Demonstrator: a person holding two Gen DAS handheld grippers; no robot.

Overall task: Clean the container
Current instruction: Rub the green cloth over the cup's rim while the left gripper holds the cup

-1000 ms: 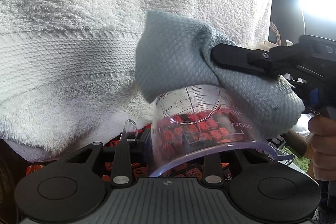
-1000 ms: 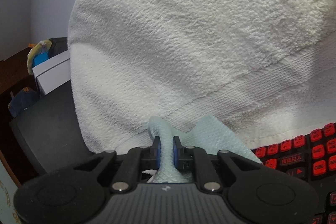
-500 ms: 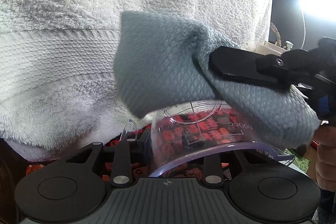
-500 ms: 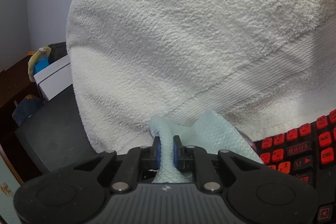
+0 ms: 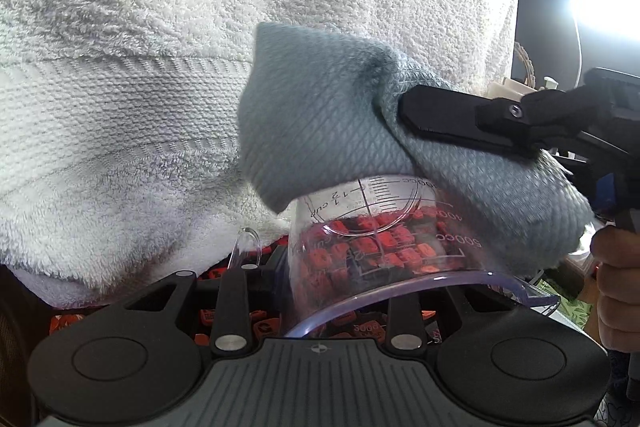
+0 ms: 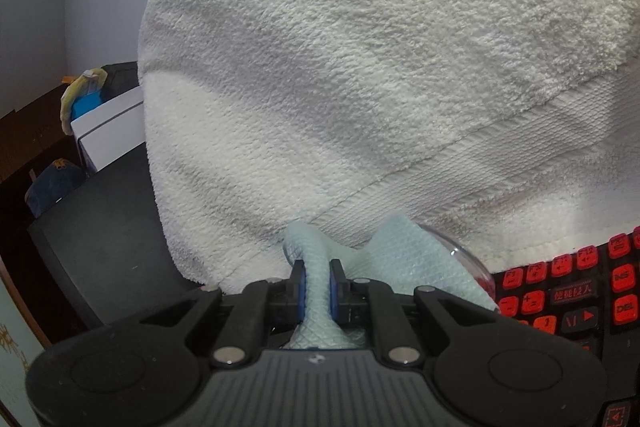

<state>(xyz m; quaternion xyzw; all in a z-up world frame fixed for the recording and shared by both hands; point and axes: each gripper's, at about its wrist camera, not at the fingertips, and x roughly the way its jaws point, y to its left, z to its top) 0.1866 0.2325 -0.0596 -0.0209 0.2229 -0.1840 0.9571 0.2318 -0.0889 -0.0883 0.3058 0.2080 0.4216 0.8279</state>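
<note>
since a moment ago the blue-grey cloth (image 5: 320,115) is sliding back a little along the clear measuring cup (image 5: 384,239); half a second back it was bunched further to the left and hiding more of the printed scale, and now the cup markings are showing again below its edge.

the right gripper (image 6: 316,285) is pinching a fold of that cloth tight between its blue pads, and from the left camera its black finger is pressing the cloth against the far end of the cup. the left gripper (image 5: 320,291) is holding the cup on its side, rim toward the camera, with its fingers spread on either side of the wall; whether they are actually clamping the plastic or just cradling it i cannot tell from here. the cup is hanging in the air just above a black keyboard (image 6: 568,299) with red keys, and a thick white towel (image 5: 160,67) is filling the background behind it.

as for progress, the wiping looks to be under way on the outside and base of the cup. how much of the surface is already done, and whether the inside is wiped, the pictures are not settling.

the cup itself is looking clear and glossy, the red keys showing sharply through its wall, with no obvious smears or drops that i can make out. its handle (image 5: 248,247) is sticking out to the left.
</note>
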